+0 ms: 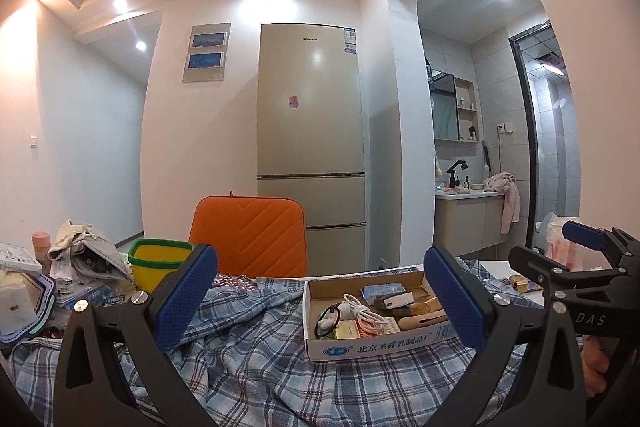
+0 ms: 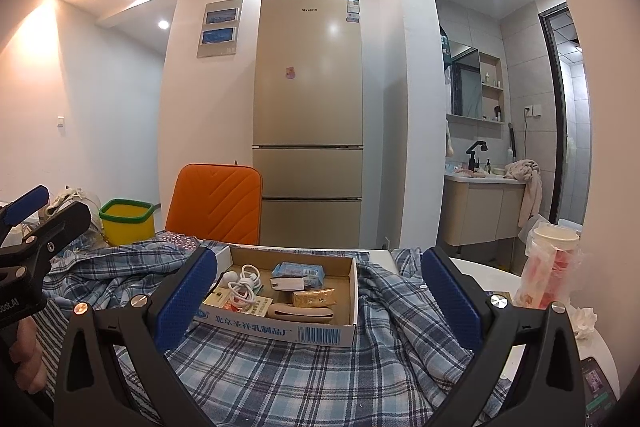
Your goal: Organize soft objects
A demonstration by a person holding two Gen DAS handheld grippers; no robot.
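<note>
Both wrist views sit low and close above the plaid cloth (image 1: 256,359), facing forward between their wide-apart jaws; the cardboard box (image 2: 288,331) lies between the jaws in each; both share the fridge (image 1: 310,147) straight ahead.

The room has white walls and a stepped ceiling with several round spot lights, all switched on. At the far wall stands a tall beige fridge (image 1: 311,147) with three doors and a small sticker. Left of it, a grey panel (image 1: 206,53) with two blue pictures hangs on the wall. An orange chair back (image 1: 248,235) stands in front of the fridge. On the right, an arched opening leads to a tiled bathroom with a mirror (image 1: 445,107), a black tap (image 1: 456,174) and a pale cabinet (image 1: 469,221). A towel (image 1: 506,197) hangs over the basin edge.
</note>
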